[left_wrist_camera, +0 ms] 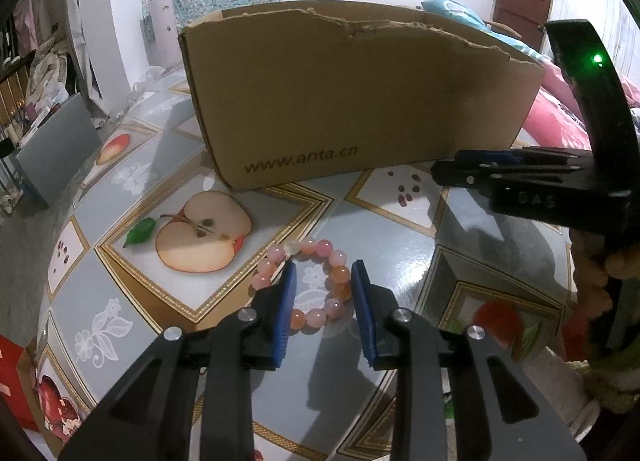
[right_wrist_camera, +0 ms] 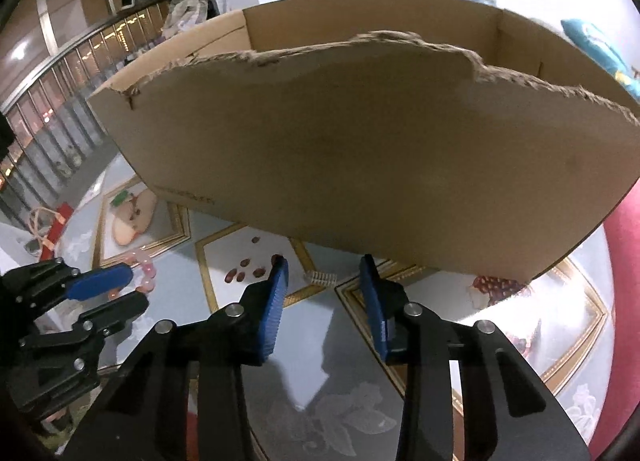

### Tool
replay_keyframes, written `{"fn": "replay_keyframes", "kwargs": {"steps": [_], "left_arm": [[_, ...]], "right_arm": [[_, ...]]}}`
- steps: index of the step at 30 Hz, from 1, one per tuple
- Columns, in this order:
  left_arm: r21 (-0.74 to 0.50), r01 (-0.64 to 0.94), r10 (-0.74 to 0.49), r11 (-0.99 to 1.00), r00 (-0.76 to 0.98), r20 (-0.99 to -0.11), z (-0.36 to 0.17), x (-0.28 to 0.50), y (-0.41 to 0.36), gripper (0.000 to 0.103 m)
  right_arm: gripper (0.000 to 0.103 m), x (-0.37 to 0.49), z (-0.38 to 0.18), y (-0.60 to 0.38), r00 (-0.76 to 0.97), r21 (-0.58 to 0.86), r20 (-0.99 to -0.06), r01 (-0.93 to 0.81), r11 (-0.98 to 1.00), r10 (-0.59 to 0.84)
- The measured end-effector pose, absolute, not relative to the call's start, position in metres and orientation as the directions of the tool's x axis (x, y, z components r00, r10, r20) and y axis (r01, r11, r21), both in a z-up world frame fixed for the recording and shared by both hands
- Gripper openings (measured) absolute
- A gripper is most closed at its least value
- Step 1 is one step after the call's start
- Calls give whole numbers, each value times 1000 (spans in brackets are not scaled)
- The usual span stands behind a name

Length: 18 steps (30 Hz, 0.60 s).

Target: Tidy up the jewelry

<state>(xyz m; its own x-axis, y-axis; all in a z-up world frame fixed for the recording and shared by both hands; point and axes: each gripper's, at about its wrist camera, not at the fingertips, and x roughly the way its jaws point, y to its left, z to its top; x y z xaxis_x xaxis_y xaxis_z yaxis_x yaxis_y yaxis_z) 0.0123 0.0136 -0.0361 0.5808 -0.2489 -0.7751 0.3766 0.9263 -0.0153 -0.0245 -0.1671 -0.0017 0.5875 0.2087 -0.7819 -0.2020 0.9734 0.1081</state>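
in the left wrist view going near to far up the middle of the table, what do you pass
left gripper fingers straddling the bracelet → pink bead bracelet lying on the tablecloth → apple-print tablecloth → cardboard box

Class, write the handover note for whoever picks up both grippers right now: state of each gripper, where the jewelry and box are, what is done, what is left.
Left gripper: jaws partly closed over the pink bead bracelet on the table, pads not visibly pressing it.
Right gripper: nothing held, above a small silver piece.
Cardboard box: open-topped, behind both.
Done: nothing visibly boxed; its floor is hidden.
Left: grip both pieces, box them.
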Motion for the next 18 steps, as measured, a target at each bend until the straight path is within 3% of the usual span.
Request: {"fn": "replay_keyframes", "kwargs": {"steps": [8,17,18], "left_arm": [[-15,378,-249,926,580,-775,-36,12,12,27],[-14,378,-248,926,580,-776,-36,12,12,28],[-12,378,-247,926,580,-776,-36,12,12,27]], "right_arm": [[14,-31,-1,-154,609,23,-779,-207,978,148],[12,-28,6,-171,597,68,-783,-203,977,178],[6,-26,7,-174,597,70,-782,-204,976,181]]}}
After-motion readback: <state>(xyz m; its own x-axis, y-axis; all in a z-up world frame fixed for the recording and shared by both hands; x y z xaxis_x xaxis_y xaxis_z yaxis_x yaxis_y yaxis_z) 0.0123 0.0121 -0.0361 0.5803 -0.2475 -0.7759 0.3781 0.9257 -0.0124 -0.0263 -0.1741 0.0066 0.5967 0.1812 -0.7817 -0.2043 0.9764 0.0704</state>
